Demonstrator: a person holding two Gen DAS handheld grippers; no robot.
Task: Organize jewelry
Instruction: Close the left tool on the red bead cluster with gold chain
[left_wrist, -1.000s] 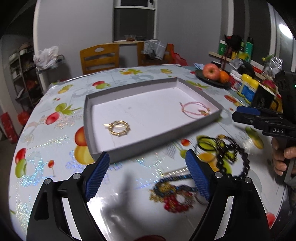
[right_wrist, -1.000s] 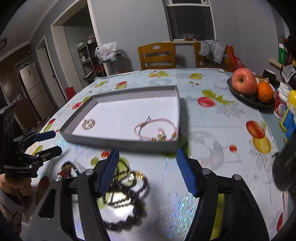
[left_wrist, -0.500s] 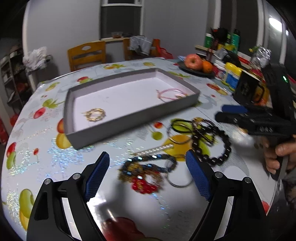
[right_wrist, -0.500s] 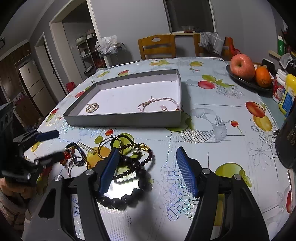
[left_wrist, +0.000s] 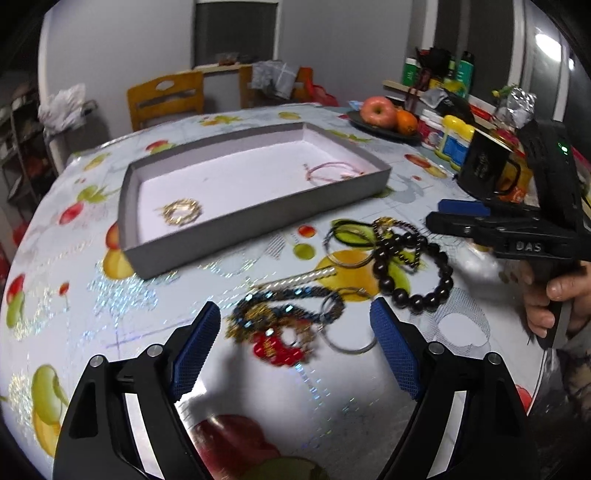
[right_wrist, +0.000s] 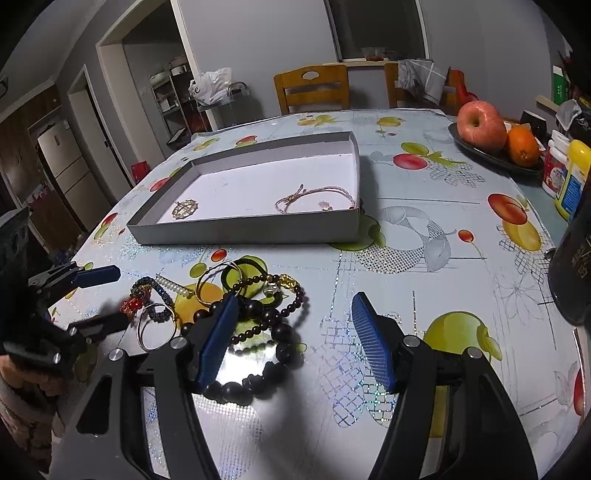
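Observation:
A grey tray (left_wrist: 258, 225) (right_wrist: 243, 229) holds a gold ring bracelet (left_wrist: 182, 211) and a pink cord bracelet (left_wrist: 332, 171). In front of it lies a loose pile of jewelry. My left gripper (left_wrist: 294, 306) hovers over a blue, gold and red beaded bracelet (left_wrist: 280, 321). Its jaws are closing, with the bracelet lying between the pads untouched. A thin metal bangle (left_wrist: 347, 343) lies beside it. My right gripper (right_wrist: 295, 299) stands open above a large black bead bracelet (right_wrist: 258, 321), which is partly hidden behind its left finger. A dark red bead bracelet (right_wrist: 295, 306) lies there too.
A plate with an apple and an orange (right_wrist: 495, 133) sits at the far right, next to yellow-capped bottles (left_wrist: 452, 140) and a black mug (left_wrist: 484, 166). Wooden chairs (right_wrist: 314, 88) stand behind the table. A person's hand (left_wrist: 554, 306) grips the right tool.
Both grippers have drawn back from the tray's front wall and sunk toward the jewelry pile. The beaded bracelet now lies between the left fingers, and the black beads sit at the right gripper's left finger.

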